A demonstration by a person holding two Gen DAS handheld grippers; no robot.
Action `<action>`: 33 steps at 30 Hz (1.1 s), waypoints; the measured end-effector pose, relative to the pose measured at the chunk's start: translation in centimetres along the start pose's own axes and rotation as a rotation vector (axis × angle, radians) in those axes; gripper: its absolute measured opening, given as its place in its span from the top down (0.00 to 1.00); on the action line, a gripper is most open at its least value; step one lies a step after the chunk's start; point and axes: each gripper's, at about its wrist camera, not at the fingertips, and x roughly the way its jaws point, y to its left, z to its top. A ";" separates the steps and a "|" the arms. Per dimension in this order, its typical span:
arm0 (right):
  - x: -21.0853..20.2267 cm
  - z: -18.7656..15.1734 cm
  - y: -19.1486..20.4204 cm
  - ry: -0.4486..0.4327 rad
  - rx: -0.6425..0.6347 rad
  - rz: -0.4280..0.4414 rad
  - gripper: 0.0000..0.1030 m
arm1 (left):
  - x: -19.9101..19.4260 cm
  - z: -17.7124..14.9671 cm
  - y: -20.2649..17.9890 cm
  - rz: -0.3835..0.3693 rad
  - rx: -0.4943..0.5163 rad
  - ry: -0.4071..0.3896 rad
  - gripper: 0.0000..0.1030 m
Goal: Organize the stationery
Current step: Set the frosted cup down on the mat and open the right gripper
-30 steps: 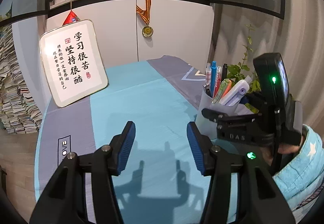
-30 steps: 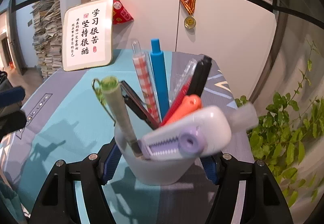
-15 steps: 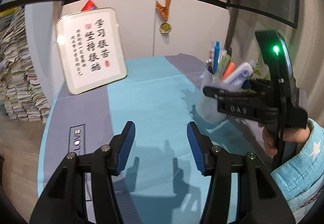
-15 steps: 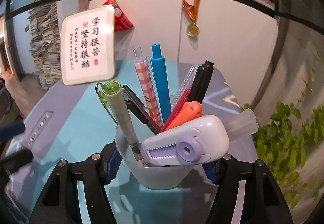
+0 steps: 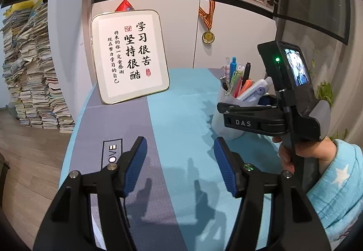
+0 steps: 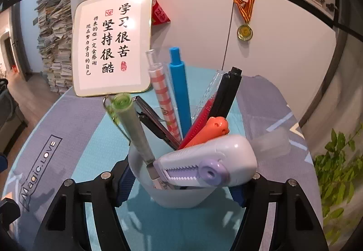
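Right tongs (image 6: 179, 185) clamp the cup (image 6: 181, 196) low; it looks top-heavy with pens (image 6: 179, 87). Left tongs (image 5: 180, 167) gape empty.

pens (image 6: 179, 83) in cup (image 6: 181, 196), board (image 6: 111, 47) behind

white pen cup (image 6: 181, 196), blue pen (image 6: 180, 90), red-checked pen (image 6: 163, 96), teal-grey tablecloth (image 5: 181, 128)

Pen holder (image 6: 181, 196) base behind right gripper (image 6: 181, 185), lower pen barrels hidden inside
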 end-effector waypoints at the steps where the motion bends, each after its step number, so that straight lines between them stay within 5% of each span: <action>1: -0.1 -0.1 -0.1 0.008 0.000 0.001 0.31 | 0.0 0.0 -0.1 0.002 0.005 -0.003 0.40; 5: -1.2 -1.0 -0.4 0.019 0.008 -0.008 0.22 | -0.8 0.2 -0.8 0.015 0.020 -0.023 0.34; 11: -5.6 -3.9 -1.4 0.027 0.017 -0.021 0.21 | -1.8 0.8 -1.6 0.045 0.028 -0.041 0.30; 23: -21.3 -4.8 -4.1 -0.183 0.145 -0.215 0.12 | -7.4 1.7 -6.3 0.073 0.052 -0.143 0.20; 33: -28.1 -6.1 -2.8 -0.302 0.157 -0.242 0.12 | -14.9 2.7 -8.9 0.073 0.065 -0.273 0.09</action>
